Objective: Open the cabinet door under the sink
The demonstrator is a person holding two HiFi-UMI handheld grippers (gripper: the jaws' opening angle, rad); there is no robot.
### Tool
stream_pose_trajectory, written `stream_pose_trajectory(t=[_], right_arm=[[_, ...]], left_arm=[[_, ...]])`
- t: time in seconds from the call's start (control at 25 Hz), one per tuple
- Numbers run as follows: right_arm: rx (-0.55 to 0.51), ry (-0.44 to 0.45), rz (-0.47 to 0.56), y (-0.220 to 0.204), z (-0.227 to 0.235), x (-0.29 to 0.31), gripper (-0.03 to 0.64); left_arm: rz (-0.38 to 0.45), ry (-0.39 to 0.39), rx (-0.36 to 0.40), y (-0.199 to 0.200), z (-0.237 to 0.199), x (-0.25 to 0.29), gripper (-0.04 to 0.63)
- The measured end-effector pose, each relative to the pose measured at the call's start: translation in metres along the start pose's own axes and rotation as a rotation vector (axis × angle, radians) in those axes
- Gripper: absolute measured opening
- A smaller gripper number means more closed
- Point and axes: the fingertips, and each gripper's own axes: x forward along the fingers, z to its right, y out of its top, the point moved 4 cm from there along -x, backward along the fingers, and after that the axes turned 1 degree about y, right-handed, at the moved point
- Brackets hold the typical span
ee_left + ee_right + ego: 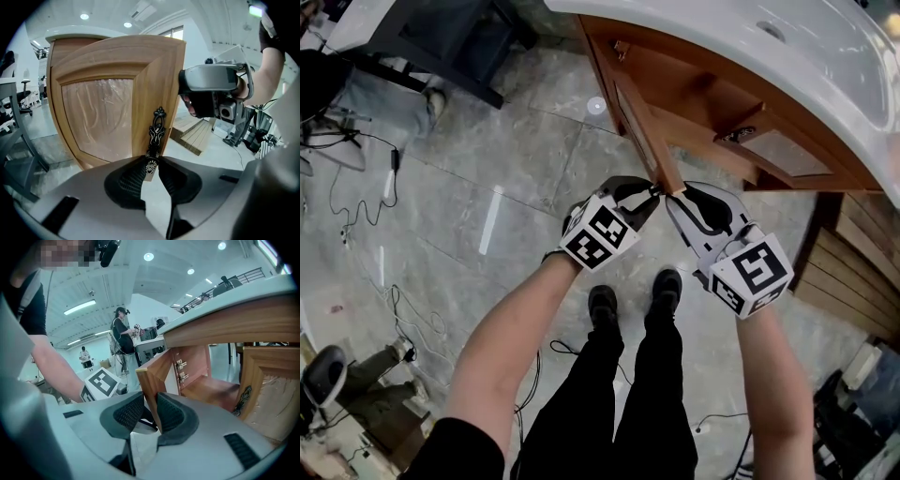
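We see the left gripper's (151, 168) jaws pinched narrow on the lower tip of the ornate black door handle (157, 129). The right gripper's (151, 411) jaws clamp the free edge of the same cabinet door (152, 376). This door is swung well out toward us from the wooden cabinet (694, 70) under the white sink (825, 56), with its hinges (182, 371) exposed. We judge the opening largely done, with only release left. The neighbouring door (269, 390), to the right, is shut.
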Motion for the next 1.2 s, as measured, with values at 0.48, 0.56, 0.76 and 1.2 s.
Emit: stream_pose_trajectory(t=[0.48, 0.56, 0.76, 1.2], right_arm=[[0.034, 0.082, -0.005, -0.004, -0.052, 0.038, 0.091], [0.043, 0.100, -0.002, -0.003, -0.060, 0.048, 0.092], [0.059, 0.135, 0.017, -0.001, -0.075, 0.069, 0.096], [0.087, 0.131, 0.022, 0.010, -0.093, 0.087, 0.071]], left_arm=[[-0.023, 0.053, -0.008, -0.044, -0.020, -0.050, 0.094], [-0.018, 0.082, -0.030, -0.053, -0.026, -0.060, 0.094], [-0.012, 0.153, -0.061, -0.067, -0.040, -0.082, 0.089], [0.018, 0.241, -0.175, -0.088, -0.062, -0.125, 0.081]])
